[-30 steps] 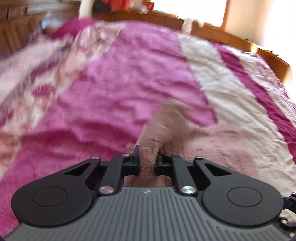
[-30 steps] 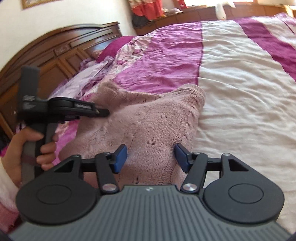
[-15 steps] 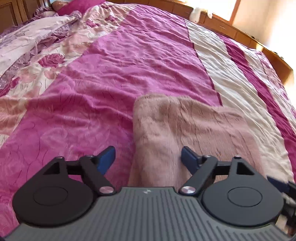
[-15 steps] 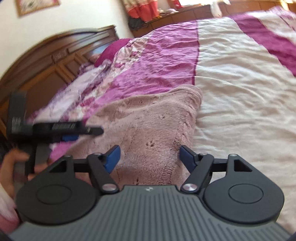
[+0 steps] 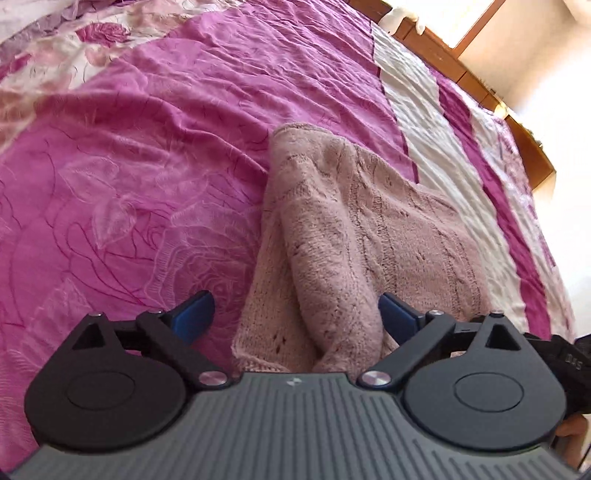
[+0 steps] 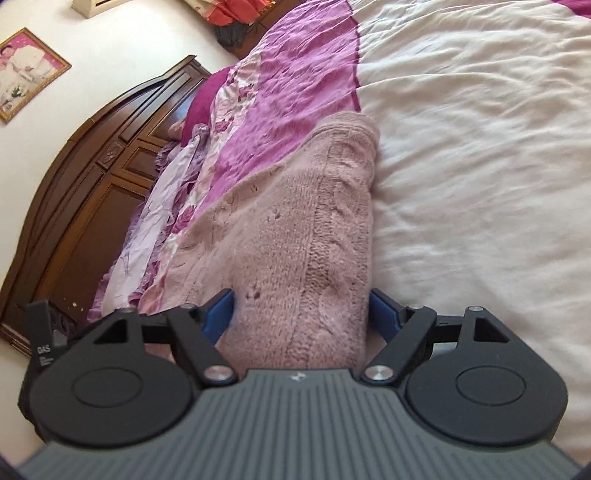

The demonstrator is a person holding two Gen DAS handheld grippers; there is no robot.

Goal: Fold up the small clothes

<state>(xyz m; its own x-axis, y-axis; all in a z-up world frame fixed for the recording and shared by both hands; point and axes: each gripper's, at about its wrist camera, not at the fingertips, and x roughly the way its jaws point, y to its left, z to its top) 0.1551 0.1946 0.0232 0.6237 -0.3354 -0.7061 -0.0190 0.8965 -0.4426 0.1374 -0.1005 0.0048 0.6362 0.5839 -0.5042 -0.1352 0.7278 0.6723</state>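
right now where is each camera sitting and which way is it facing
Left wrist view: on the left tool, looking along its open blue fingers over the folded pink knitted sweater on the magenta and cream bedspread; fingertips of a hand show bottom right.
Right wrist view: on the right tool, open, astride the sweater's right edge, facing the dark wooden headboard; the other tool's handle shows at left.
Shared: sweater and bedspread.

Bright daylight from the window [image 5: 476, 22] blows out the far corner; fisheye bends edges, the bedspread [image 6: 480, 147] slightly blurred.
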